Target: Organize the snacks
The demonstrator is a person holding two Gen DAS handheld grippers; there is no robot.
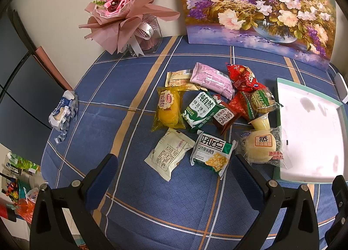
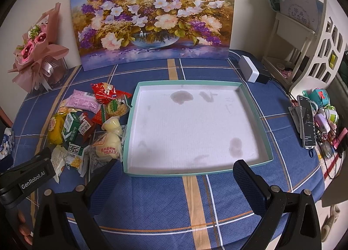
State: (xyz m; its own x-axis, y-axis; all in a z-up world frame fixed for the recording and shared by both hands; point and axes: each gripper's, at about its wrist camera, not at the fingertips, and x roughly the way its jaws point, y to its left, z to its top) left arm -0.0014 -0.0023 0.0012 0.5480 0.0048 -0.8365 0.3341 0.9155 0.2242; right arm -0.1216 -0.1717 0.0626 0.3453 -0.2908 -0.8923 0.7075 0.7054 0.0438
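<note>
Several wrapped snacks lie in a pile on the blue checked tablecloth: a yellow cake pack (image 1: 168,108), a green biscuit pack (image 1: 201,109), a pink pack (image 1: 212,80), a white pack (image 1: 168,156), a green cracker pack (image 1: 212,154) and a round bun (image 1: 260,146). Right of the pile stands a shallow white tray with a teal rim (image 2: 256,110), stained and with nothing in it. My left gripper (image 1: 176,165) is open just before the white and green packs. My right gripper (image 2: 175,170) is open at the tray's near edge. The left gripper's body (image 2: 32,176) shows beside the pile.
A flower painting (image 2: 152,17) leans on the wall behind the tray, a pink bouquet (image 1: 126,10) at the back left. A crumpled blue-white wrapper (image 1: 63,113) lies at the table's left edge. A white box (image 2: 249,68), a phone on a stand (image 2: 306,121) and small clutter sit at the right.
</note>
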